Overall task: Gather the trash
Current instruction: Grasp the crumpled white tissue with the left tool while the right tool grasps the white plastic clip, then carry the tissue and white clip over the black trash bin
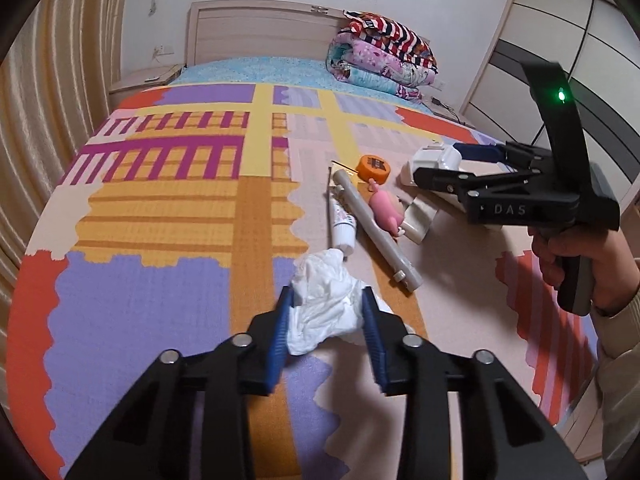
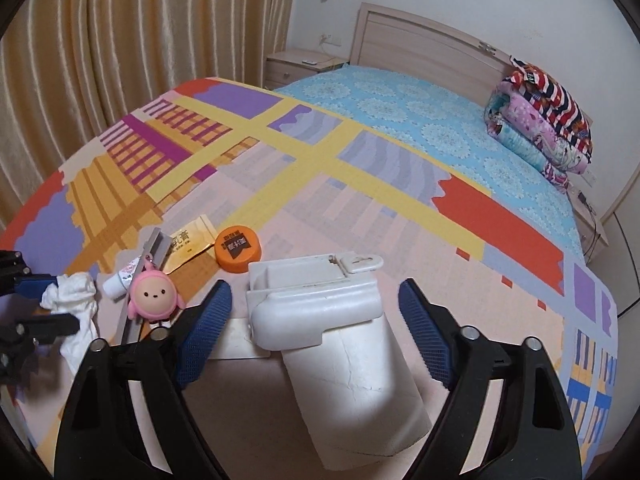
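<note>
Bedroom, patterned bedspread (image 1: 160, 208): L gripper (image 1: 328, 304) clamping crumpled tissue (image 1: 326, 300); R gripper (image 2: 316, 300) wide, astride white holder (image 2: 316, 304). Next: lift tissue, find bin.

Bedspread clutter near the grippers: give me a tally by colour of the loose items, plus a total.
White: 3 - crumpled tissue, small tube, plastic holder
Pink: 1 - doll keychain
Orange: 1 - round lid
Yellow: 1 - sachet
Grey: 1 - long bar
Total: 7
</note>
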A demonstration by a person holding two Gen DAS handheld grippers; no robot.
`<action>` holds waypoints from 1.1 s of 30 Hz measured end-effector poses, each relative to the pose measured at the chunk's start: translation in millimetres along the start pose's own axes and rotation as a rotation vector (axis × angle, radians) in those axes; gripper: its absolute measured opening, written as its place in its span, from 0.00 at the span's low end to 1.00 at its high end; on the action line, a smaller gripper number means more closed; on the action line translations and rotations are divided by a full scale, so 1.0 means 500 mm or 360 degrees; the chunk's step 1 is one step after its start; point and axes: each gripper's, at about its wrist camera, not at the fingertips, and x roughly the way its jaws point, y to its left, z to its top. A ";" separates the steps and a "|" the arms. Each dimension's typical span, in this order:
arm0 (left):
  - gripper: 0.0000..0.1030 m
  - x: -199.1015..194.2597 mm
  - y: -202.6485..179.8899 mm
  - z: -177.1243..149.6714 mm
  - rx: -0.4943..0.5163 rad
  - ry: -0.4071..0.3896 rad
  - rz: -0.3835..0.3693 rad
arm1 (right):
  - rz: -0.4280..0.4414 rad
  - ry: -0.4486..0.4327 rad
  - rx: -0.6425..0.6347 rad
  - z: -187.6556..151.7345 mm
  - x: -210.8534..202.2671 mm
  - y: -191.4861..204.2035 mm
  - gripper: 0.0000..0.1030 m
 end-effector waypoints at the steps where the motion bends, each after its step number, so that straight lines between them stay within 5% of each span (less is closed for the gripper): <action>1: 0.26 -0.003 0.002 -0.001 -0.0001 -0.0008 0.0006 | 0.0005 0.0014 0.0005 0.000 0.003 -0.001 0.60; 5: 0.18 -0.014 0.009 -0.003 -0.0015 -0.0028 0.0009 | -0.0001 -0.0001 -0.0005 -0.001 -0.001 -0.004 0.59; 18: 0.17 -0.067 -0.006 -0.013 0.0029 -0.0098 0.0000 | 0.0008 -0.0126 -0.0063 0.004 -0.059 0.028 0.59; 33: 0.17 -0.157 -0.083 -0.059 0.0163 -0.0193 0.0000 | -0.0004 -0.0311 -0.0139 -0.089 -0.222 0.093 0.59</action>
